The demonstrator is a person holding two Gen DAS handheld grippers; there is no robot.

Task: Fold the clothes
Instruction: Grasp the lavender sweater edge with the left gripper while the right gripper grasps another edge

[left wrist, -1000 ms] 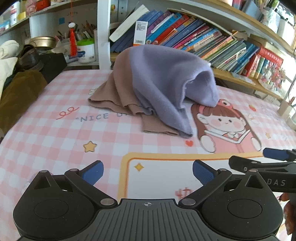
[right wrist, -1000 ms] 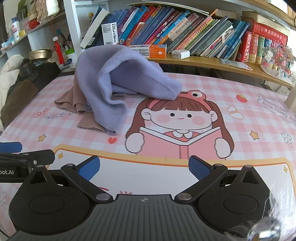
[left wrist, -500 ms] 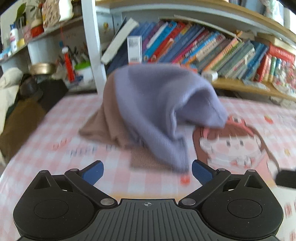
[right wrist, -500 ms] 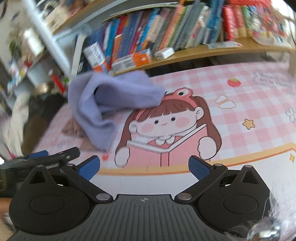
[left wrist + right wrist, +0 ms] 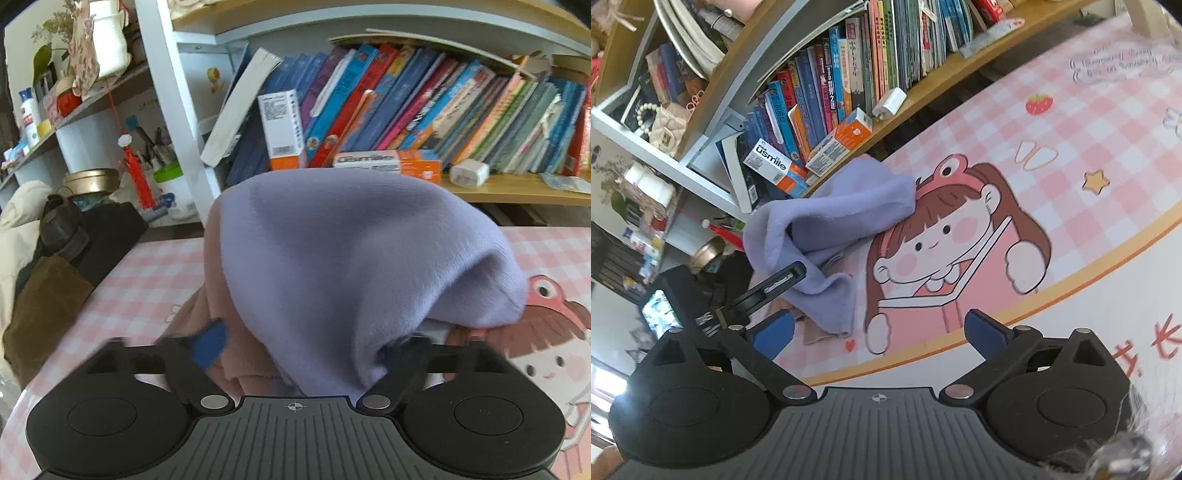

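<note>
While a dark heap of clothes [image 5: 48,295] lies at the far left edge of the pink checked tablecloth [image 5: 147,269], the left gripper [image 5: 303,350] sits low and pressed right up against the task's garments. Its two fingers are spread wide, with the near hem of the lavender sweater [image 5: 351,258] and the folds of the brown garment [image 5: 221,325] lying between them (nothing is pinched; the right fingertip is hidden behind the purple cloth). That lavender sweater is mounded over the brown garment, on the left part of the cloth, just left of the printed cartoon girl [image 5: 953,251] and in front of the bookshelf [image 5: 406,110]. Farther right, the right gripper [image 5: 879,332] hovers above the cartoon girl, tilted, its fingers also parted and holding nothing, apart from the sweater.
</note>
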